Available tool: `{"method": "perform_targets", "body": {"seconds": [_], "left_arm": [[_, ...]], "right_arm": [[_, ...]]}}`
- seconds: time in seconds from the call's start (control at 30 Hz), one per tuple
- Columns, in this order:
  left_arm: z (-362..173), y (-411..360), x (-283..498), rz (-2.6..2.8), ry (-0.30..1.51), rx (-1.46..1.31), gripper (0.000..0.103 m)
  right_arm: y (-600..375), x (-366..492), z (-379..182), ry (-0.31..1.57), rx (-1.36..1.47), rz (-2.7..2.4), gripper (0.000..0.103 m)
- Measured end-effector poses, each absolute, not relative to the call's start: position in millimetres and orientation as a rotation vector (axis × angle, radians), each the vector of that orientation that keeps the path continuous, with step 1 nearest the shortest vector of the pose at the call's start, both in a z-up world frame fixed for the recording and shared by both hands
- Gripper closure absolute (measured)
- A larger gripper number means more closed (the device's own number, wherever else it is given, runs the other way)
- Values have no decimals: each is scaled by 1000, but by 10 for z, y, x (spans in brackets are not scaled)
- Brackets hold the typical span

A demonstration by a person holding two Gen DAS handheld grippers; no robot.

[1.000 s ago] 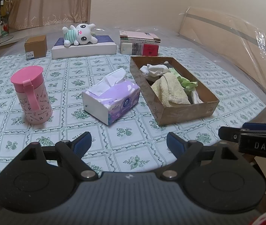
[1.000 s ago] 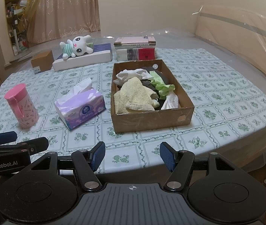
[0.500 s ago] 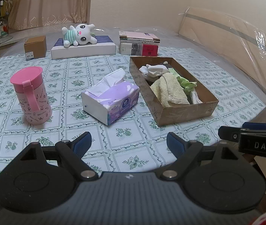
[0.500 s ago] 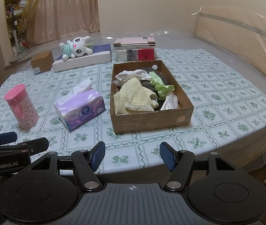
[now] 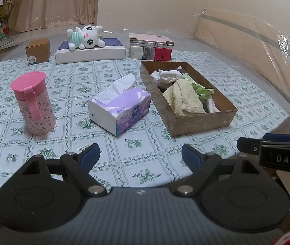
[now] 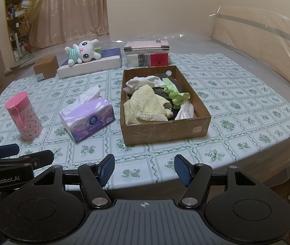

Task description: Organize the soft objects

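A brown cardboard box (image 6: 165,130) (image 5: 204,122) sits on the table and holds soft things: a cream towel (image 6: 145,106) (image 5: 185,100), white cloth (image 6: 140,81), a green rag (image 6: 175,96), dark cloth and a white bag (image 6: 185,110). A white plush bunny (image 6: 82,52) (image 5: 85,37) lies on a flat white box at the back. My left gripper (image 5: 139,156) is open and empty above the table's near edge. My right gripper (image 6: 144,169) is open and empty in front of the cardboard box.
A purple tissue pack (image 6: 87,118) (image 5: 122,110) lies left of the box. A pink lidded cup (image 6: 23,116) (image 5: 33,104) stands at the left. A stack of books (image 6: 147,54) and a small carton (image 6: 45,67) sit at the back. The table edge is near.
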State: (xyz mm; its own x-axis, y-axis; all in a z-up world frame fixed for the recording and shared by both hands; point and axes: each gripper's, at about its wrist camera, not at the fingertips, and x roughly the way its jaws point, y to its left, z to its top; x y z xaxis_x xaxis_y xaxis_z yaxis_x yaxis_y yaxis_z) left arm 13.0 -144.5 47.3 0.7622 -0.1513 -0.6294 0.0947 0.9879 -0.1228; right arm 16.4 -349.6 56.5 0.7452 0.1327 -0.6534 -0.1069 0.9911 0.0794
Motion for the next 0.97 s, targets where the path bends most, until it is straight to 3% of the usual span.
{"method": "perform_targets", "body": {"seconds": [0.97], "left_arm": [[480,-1461,91,-150,674,-90,17]], "right_arm": [[-3508,164,564,717,39,131,39]]}}
